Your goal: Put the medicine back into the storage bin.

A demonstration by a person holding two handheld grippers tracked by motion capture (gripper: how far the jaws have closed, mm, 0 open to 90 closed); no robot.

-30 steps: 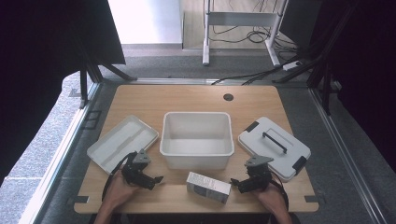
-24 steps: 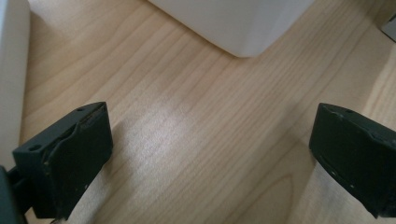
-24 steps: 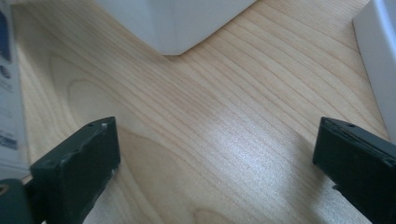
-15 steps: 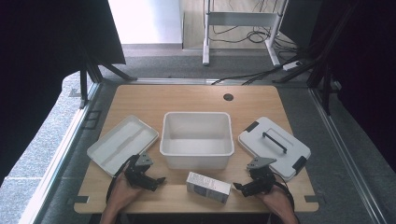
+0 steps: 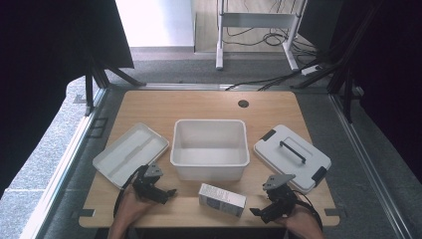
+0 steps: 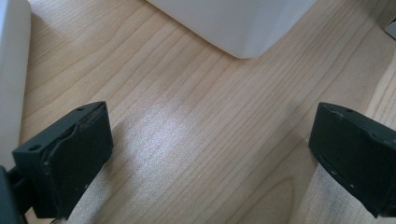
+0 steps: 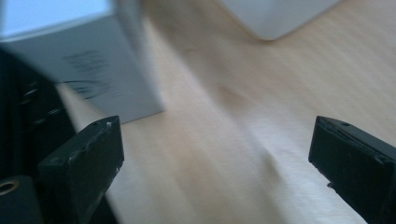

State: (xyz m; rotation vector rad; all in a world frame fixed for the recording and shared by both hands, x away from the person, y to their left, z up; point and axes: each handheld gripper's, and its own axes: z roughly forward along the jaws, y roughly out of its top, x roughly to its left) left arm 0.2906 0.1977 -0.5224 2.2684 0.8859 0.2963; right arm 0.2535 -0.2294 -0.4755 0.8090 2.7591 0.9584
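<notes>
A white open bin (image 5: 210, 148) sits mid-table. In front of it lies a small grey-white carton (image 5: 222, 198) on its side. My left gripper (image 5: 166, 193) rests near the front edge, left of the carton, open over bare wood; its own view shows the bin's corner (image 6: 238, 23) ahead. My right gripper (image 5: 257, 212) is at the front right, open, pointing toward the carton. The carton (image 7: 88, 60) stands close at the upper left in the right gripper view, outside the jaws. Nothing is between either pair of jaws.
A white flat tray (image 5: 130, 153) lies at the left, its edge (image 6: 11, 70) beside my left gripper. A white lid with a dark handle (image 5: 292, 157) lies at the right. The wooden table (image 5: 209, 107) has a cable hole (image 5: 243, 103) at the back.
Both hands have drawn back toward the front edge. The right gripper has dropped lower and nearer the table's front; the carton, bin, tray and lid have not moved.
</notes>
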